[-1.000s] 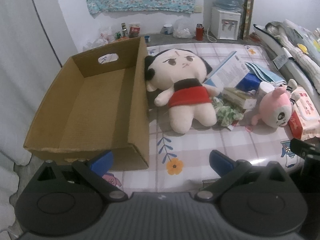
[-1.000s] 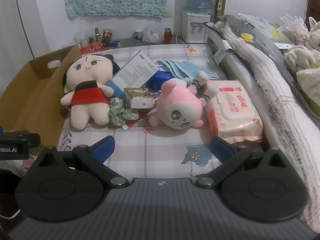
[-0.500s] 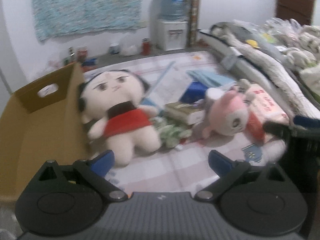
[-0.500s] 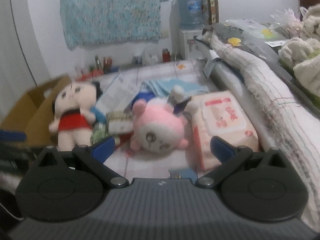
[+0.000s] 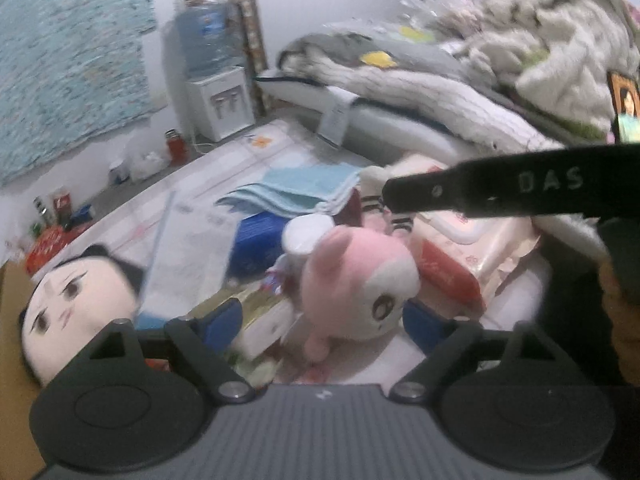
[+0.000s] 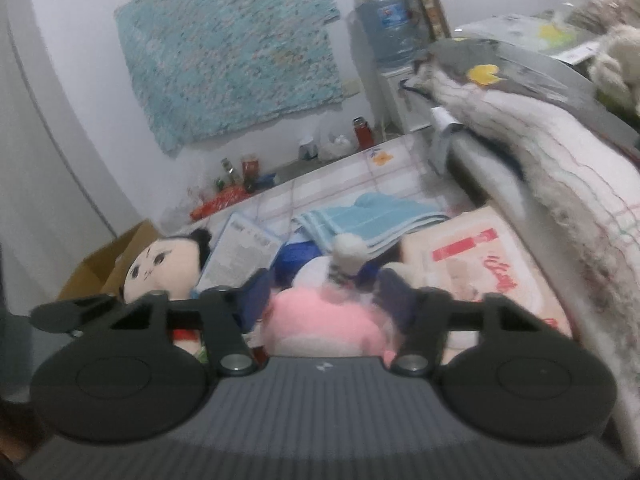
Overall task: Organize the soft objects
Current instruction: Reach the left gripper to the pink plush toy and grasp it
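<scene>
Looking along our left gripper (image 5: pixel 322 322), we see its blue fingers spread wide with the pink plush (image 5: pixel 356 284) lying between them on the mattress (image 5: pixel 280 136), though we cannot tell whether either pad touches it. Part of our right gripper crosses the upper right of this view as a black bar and hides the far end of the wipes pack (image 5: pixel 460 256), which lies just beside the plush toward the mattress's right edge. The big-headed doll (image 5: pixel 76 308) shows only its face at the left; its red body is cut off behind the gripper body, and only a sliver of the cardboard box (image 5: pixel 10 320) appears at the frame's left edge.

From our right gripper (image 6: pixel 326 294), the fingers stand at a narrower gap on either side of the pink plush (image 6: pixel 324 324). The plush is blurred and its lower half is hidden under the gripper body, so we cannot say if the fingers press it or merely flank it. Beyond it lie a folded blue towel (image 6: pixel 372 222) and a printed leaflet (image 6: pixel 244 252), with a dark blue item between them too covered to name. The doll (image 6: pixel 160 268) lies at the left, next to the cardboard box (image 6: pixel 104 264) at the mattress's left edge. Piled bedding (image 6: pixel 560 136) runs along the right edge. Both views are soft with blur.
</scene>
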### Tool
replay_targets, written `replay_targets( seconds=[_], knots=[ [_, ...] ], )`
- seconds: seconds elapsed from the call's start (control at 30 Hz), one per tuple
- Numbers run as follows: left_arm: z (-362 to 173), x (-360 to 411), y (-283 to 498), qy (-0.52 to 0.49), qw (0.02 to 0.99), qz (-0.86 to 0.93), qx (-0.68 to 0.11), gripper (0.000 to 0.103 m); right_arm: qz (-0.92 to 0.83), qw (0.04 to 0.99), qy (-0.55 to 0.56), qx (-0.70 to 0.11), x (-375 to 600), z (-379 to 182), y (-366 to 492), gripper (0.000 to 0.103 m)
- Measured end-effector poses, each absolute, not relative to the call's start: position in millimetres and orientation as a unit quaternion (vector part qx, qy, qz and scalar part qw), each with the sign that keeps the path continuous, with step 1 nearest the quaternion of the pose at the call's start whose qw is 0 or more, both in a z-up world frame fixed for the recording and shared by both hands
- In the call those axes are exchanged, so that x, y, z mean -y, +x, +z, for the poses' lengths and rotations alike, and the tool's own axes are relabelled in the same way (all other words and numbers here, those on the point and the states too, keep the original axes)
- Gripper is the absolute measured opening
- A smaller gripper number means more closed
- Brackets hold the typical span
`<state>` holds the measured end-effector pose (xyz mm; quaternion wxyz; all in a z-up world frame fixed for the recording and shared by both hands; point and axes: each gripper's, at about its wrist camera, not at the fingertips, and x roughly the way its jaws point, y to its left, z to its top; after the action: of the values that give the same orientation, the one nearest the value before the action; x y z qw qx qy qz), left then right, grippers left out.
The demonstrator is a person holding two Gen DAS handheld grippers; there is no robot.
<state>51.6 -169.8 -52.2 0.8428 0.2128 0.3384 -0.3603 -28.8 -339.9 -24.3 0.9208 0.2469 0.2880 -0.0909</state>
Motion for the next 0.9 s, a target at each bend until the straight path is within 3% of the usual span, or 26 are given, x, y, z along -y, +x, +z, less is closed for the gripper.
replay_targets(
  seconds=[0.23, 0.3, 0.53, 0.7, 0.9],
  knots=[
    [-82, 221, 65, 0.276, 0.817, -0.369, -0.347, 0.086, -0.131, 0.915, 0.27, -0.27, 366, -38, -46, 0.056],
    [-89, 229, 67, 0.284, 0.812, -0.369, -0.353, 0.074, -0.137, 0.911, 0.275, -0.274, 370, -43, -48, 0.056],
    [-88, 232, 65, 0.272, 0.81, -0.372, -0.362, 0.069, -0.136, 0.908, 0.289, -0.27, 370, -44, -59, 0.057],
    [-70, 212, 66, 0.218, 0.807, -0.366, -0.409, 0.069, -0.125, 0.91, 0.293, -0.264, 366, -35, -72, 0.057],
    [-58, 162, 73, 0.078, 0.792, -0.347, -0.497, 0.07, -0.102, 0.905, 0.313, -0.271, 356, -32, -83, 0.057]
  ],
)
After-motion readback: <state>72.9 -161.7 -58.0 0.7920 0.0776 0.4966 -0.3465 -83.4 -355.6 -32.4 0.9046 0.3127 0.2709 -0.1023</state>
